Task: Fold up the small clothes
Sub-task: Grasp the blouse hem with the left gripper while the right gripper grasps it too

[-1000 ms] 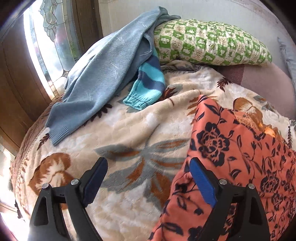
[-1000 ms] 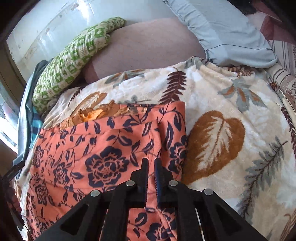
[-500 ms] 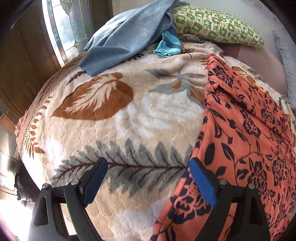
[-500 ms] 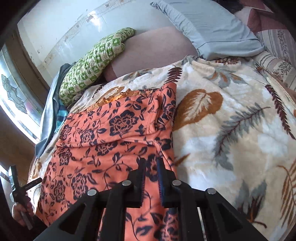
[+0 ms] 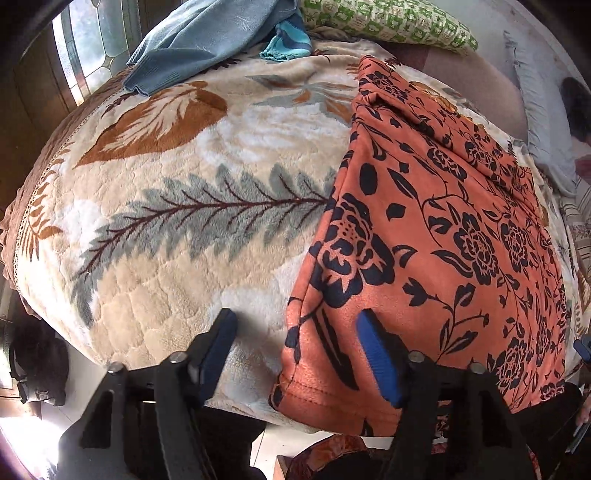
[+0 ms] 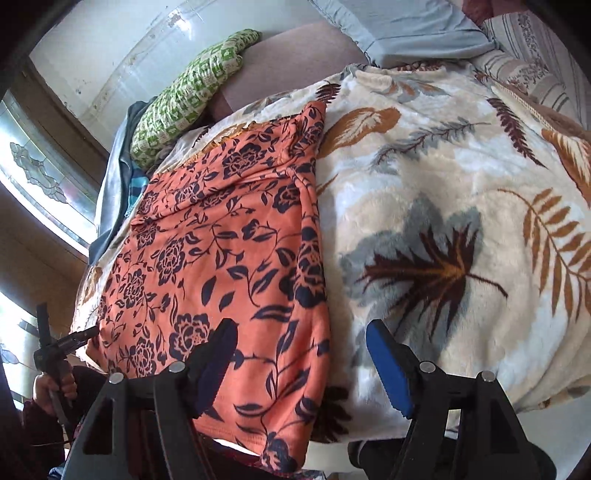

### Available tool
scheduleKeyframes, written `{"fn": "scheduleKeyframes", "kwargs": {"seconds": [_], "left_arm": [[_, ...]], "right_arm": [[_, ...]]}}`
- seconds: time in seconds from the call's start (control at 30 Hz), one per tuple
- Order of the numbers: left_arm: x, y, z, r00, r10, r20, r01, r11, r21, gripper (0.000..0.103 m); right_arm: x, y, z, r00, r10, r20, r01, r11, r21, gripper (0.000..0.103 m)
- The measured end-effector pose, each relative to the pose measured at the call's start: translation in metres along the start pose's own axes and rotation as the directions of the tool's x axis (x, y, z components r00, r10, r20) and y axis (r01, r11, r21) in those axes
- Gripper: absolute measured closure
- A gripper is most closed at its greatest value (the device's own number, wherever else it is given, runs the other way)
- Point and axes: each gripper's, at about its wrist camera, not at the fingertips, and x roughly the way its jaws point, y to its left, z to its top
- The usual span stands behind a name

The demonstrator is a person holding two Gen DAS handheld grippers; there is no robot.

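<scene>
An orange garment with dark flowers (image 5: pixel 443 229) lies spread flat on the bed, reaching the near edge. My left gripper (image 5: pixel 299 350) stands over its near left corner. The jaws are closing, with the hem corner between them and the blue pads clear of the cloth. My right gripper (image 6: pixel 303 354) is over the near right corner of the same garment (image 6: pixel 221 240). Its jaws are opening, with the garment's right edge lying between them and nothing gripped. In the right wrist view the left gripper (image 6: pixel 55 343) shows at the far left in a person's hand (image 6: pixel 51 391).
A cream blanket with leaf prints (image 5: pixel 184 221) covers the bed. At the far end lie a grey-blue sweater (image 5: pixel 199 40), a turquoise striped piece (image 5: pixel 286 40) and a green patterned pillow (image 5: pixel 388 22). A pale blue pillow (image 6: pixel 406 26) lies far right. The floor shows below the bed's near edge.
Both grippers drew back toward the bed's near edge. The right gripper, shut on the garment before, has opened and let it go. The left jaws have narrowed around the garment's corner.
</scene>
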Motion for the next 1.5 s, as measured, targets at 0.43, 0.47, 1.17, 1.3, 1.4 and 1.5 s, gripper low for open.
{"fn": "scheduleKeyframes", "kwargs": {"seconds": [0.43, 0.47, 1.17, 1.3, 1.4, 1.5], "left_arm": [[-0.009, 0.016, 0.009, 1.0, -0.013, -0.021, 0.012, 1.0, -0.027, 0.056], [-0.012, 0.02, 0.011, 1.0, -0.002, -0.015, 0.002, 1.0, -0.03, 0.056], [-0.005, 0.005, -0.008, 0.988, -0.102, -0.113, 0.104, 0.994, 0.018, 0.089], [-0.011, 0.003, -0.008, 0.988, -0.123, -0.098, 0.124, 0.992, 0.007, 0.094], [-0.028, 0.007, -0.007, 0.975, -0.211, -0.063, 0.211, 0.978, -0.01, 0.094], [-0.04, 0.007, -0.005, 0.962, -0.271, -0.047, 0.271, 0.963, -0.01, 0.094]], "right_arm": [[0.041, 0.005, -0.038, 0.962, 0.003, -0.274, 0.02, 0.996, 0.081, 0.065], [0.046, 0.008, -0.042, 0.955, -0.015, -0.296, 0.039, 0.996, 0.076, 0.068], [-0.034, 0.017, 0.013, 0.986, 0.168, 0.006, -0.167, 0.979, 0.118, 0.094], [-0.031, 0.012, 0.009, 0.984, 0.178, 0.019, -0.179, 0.975, 0.13, 0.094], [-0.041, 0.005, 0.01, 0.982, 0.181, 0.047, -0.185, 0.973, 0.14, 0.094], [-0.045, -0.001, 0.013, 0.981, 0.184, 0.068, -0.192, 0.969, 0.157, 0.095]]}}
